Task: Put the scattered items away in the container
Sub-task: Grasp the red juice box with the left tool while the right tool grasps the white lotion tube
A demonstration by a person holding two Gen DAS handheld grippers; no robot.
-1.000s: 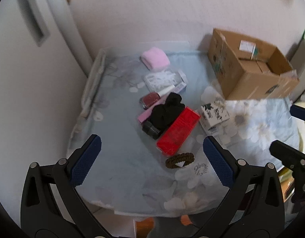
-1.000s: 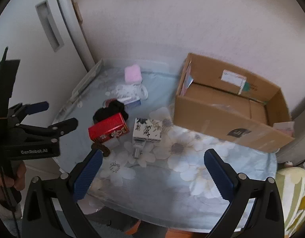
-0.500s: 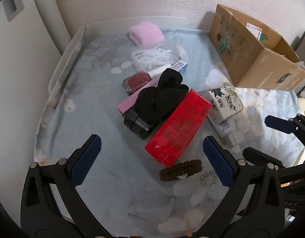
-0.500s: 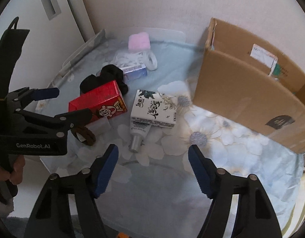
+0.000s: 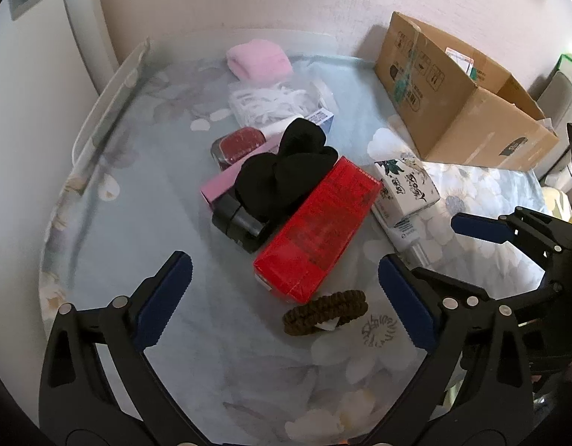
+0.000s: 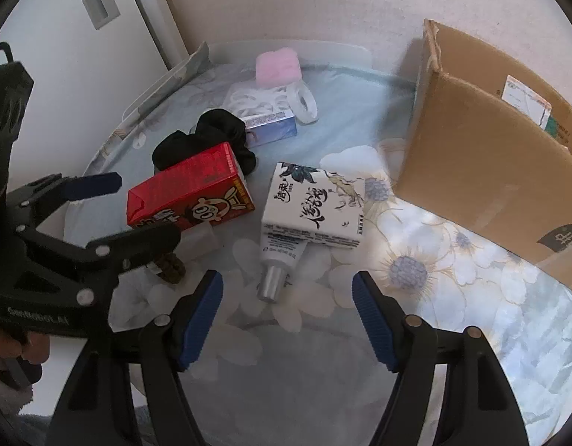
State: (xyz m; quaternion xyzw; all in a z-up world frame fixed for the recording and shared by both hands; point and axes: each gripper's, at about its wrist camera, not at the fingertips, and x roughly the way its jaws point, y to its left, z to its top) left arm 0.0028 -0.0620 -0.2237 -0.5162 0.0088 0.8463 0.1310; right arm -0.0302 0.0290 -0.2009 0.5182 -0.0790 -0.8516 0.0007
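Note:
A cardboard box (image 5: 460, 111) stands open at the back right of the table; it also shows in the right wrist view (image 6: 490, 171). Scattered items lie in the middle: a red carton (image 5: 319, 230) (image 6: 191, 189), a black cloth (image 5: 286, 174), a brown hair tie (image 5: 325, 312), a white patterned box (image 6: 312, 204) on a small tube (image 6: 278, 264), a dark red bottle (image 5: 237, 145) and a pink cloth (image 5: 258, 59). My left gripper (image 5: 282, 297) is open and empty just before the red carton. My right gripper (image 6: 288, 319) is open and empty just before the tube.
A bag of white rings (image 5: 271, 102), a small blue-white box (image 6: 273, 128), a tape roll (image 6: 304, 102), a pink box (image 5: 217, 187) and a black case (image 5: 241, 226) lie in the pile. A white door (image 6: 81, 37) stands left. The table's front edge is near.
Both grippers have moved in lower and closer to the pile. The right gripper's jaws have narrowed somewhat. No item has moved.

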